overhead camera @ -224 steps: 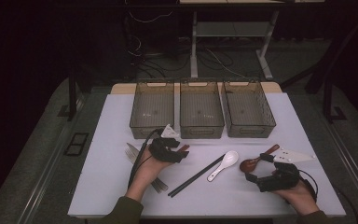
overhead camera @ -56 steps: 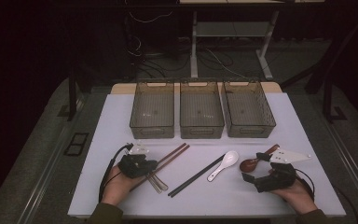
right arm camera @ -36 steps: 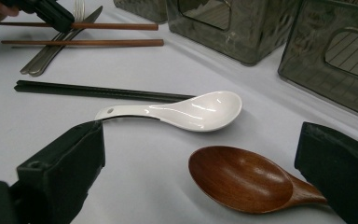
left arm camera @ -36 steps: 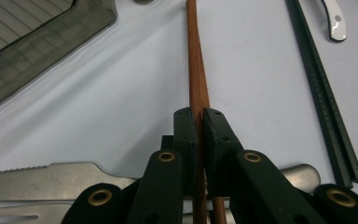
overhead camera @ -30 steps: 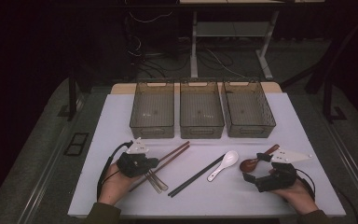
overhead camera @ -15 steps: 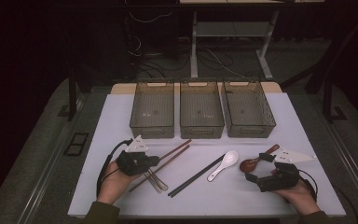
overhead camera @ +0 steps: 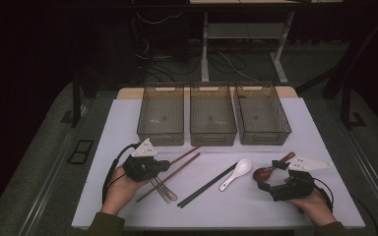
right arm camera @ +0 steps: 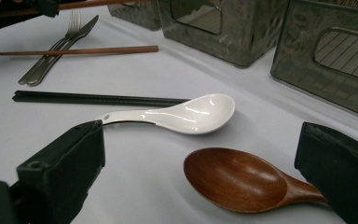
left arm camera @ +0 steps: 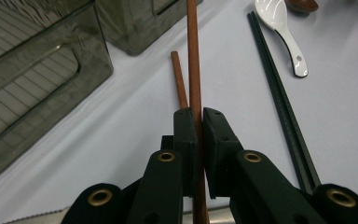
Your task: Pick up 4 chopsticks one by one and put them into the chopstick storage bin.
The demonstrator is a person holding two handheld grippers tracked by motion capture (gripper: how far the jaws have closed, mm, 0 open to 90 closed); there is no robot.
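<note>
The left gripper (left arm camera: 199, 135) has its jaws clenched on a slim reddish-brown wooden chopstick (left arm camera: 195, 56), near the bench's front-left corner. The right gripper (right arm camera: 200, 172) rests near the front-right corner, jaws released around a brown wooden spoon (right arm camera: 237, 179).

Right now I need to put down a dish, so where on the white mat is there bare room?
Bare: the mat's left strip beside the left bin, and the right strip past the right bin. Crowded: the front middle, with the brown chopsticks, fork, black chopsticks, white spoon and wooden spoon.
</note>
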